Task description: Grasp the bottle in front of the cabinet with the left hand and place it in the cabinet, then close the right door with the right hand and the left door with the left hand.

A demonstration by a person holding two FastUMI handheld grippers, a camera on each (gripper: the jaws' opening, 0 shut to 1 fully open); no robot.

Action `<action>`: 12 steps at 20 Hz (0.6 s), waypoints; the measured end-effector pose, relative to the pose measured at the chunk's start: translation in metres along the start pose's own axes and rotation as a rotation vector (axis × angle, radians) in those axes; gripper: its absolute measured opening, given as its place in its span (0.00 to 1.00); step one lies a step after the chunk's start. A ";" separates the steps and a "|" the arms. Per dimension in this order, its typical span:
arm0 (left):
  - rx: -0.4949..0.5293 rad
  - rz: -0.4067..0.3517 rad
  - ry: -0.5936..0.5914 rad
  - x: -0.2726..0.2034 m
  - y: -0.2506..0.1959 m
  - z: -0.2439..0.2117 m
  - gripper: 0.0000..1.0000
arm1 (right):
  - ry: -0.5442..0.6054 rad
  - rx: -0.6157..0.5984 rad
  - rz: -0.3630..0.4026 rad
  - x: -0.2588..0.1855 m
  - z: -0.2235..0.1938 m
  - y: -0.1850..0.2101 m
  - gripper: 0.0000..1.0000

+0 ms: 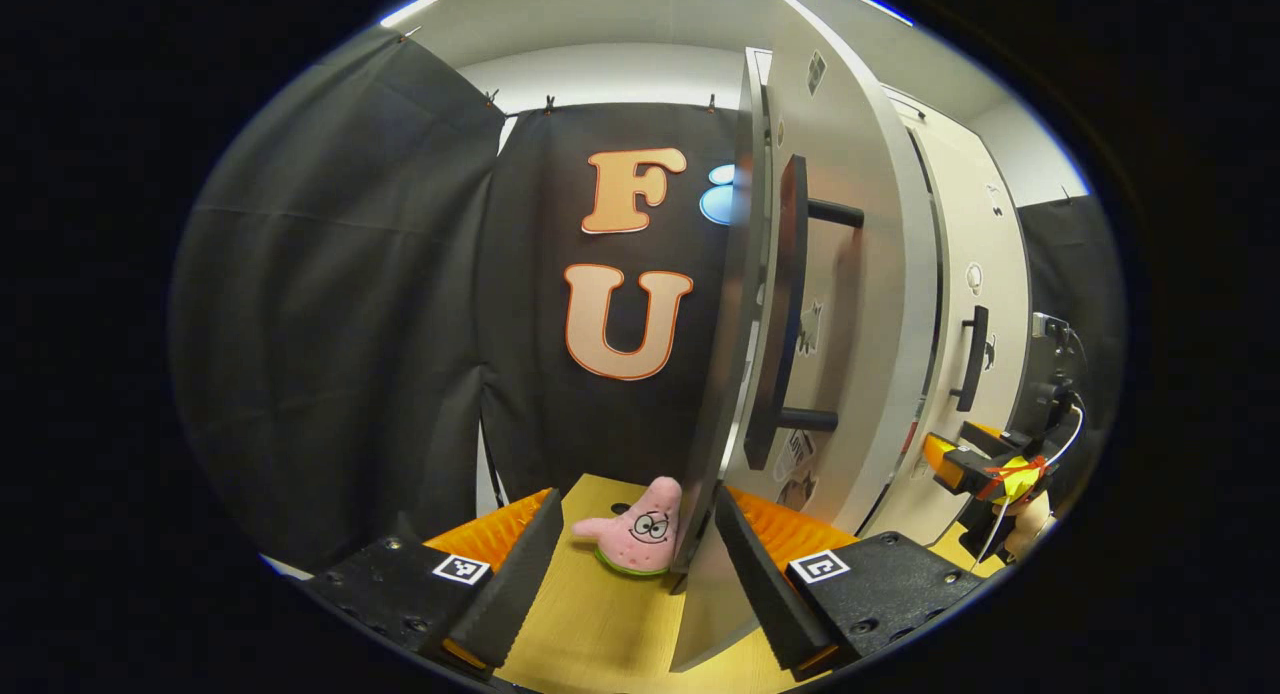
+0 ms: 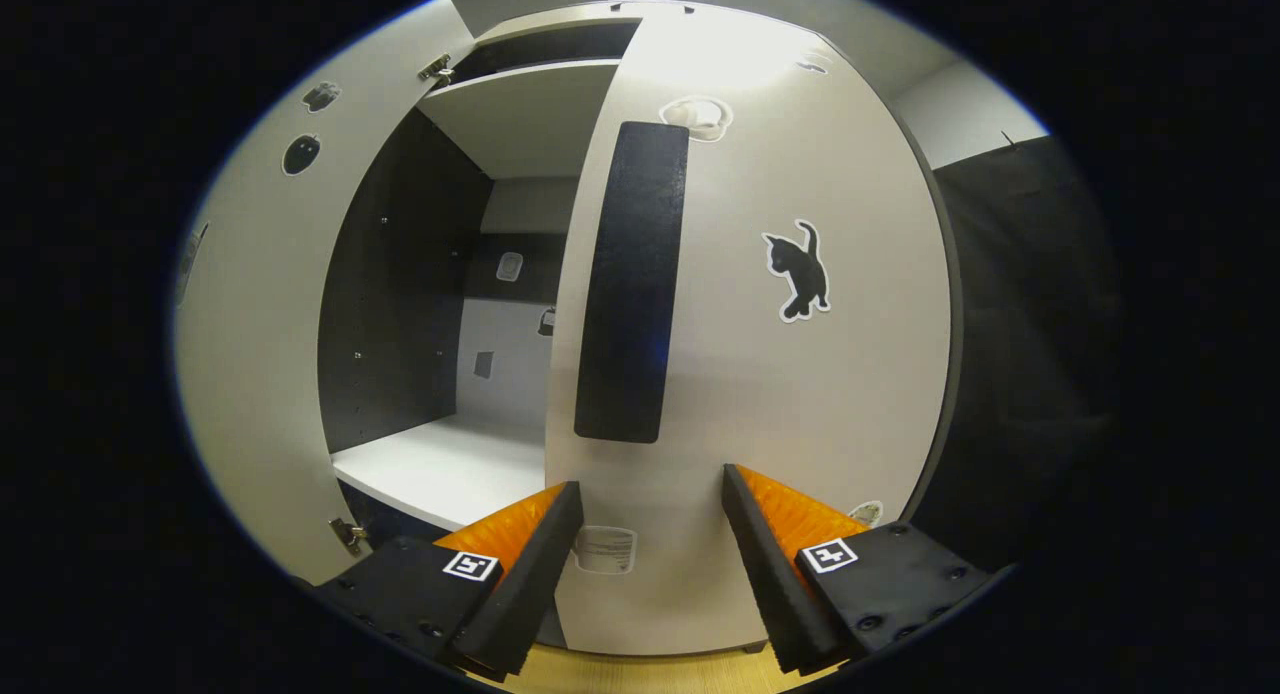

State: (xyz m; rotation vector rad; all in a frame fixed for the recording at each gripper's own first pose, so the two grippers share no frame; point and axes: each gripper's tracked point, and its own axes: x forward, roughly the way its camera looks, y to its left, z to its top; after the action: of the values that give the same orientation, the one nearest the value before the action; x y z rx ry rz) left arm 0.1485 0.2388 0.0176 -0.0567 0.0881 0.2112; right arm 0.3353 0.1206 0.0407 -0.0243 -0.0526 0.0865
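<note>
Left door (image 1: 820, 304) stands ajar, its edge between the left gripper's (image 1: 640, 574) spread fingers. Plush star toy (image 1: 640, 539) on the table (image 1: 590, 624), left of that edge. Right door (image 2: 760, 374) sits directly ahead of the right gripper (image 2: 648, 564), cabinet shelf (image 2: 450, 469) to its left.

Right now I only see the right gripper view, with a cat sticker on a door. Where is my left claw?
Observer: The left claw is open, and the bottom edge of the open left door stands between its fingers.
Operator: Is anything lying near it?
Observer: Yes, a pink star plush toy lies on the yellow table, just past the claw, beside the door's edge.
Operator: Can you see my right claw from there?
Observer: Yes. At the far right of the left gripper view, the right claw hangs low in front of the right door, below its black handle.
</note>
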 end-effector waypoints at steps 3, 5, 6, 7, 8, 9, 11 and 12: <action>0.008 -0.025 0.002 0.000 -0.009 0.000 0.93 | -0.010 0.016 -0.007 -0.005 0.005 -0.002 0.94; 0.008 -0.044 0.006 0.001 -0.016 -0.001 0.93 | -0.025 0.011 -0.027 -0.015 0.011 -0.013 0.94; 0.007 -0.055 0.008 0.000 -0.021 -0.003 0.93 | -0.028 0.007 -0.035 -0.023 0.012 -0.019 0.94; 0.005 -0.069 0.009 0.000 -0.027 -0.003 0.93 | -0.029 0.002 -0.044 -0.033 0.014 -0.027 0.94; 0.001 -0.085 0.013 0.001 -0.034 -0.005 0.93 | -0.030 -0.002 -0.057 -0.042 0.017 -0.036 0.94; -0.005 -0.106 0.020 0.002 -0.045 -0.007 0.93 | -0.032 -0.003 -0.072 -0.051 0.019 -0.046 0.94; -0.009 -0.155 0.031 0.005 -0.067 -0.010 0.93 | -0.026 0.001 -0.091 -0.070 0.023 -0.064 0.94; -0.006 -0.179 0.033 0.007 -0.078 -0.011 0.93 | -0.024 0.002 -0.104 -0.081 0.026 -0.074 0.94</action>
State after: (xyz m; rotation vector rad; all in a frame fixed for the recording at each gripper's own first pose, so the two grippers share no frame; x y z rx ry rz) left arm 0.1714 0.1634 0.0099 -0.0739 0.1147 0.0312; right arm 0.2599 0.0402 0.0646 -0.0183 -0.0777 -0.0168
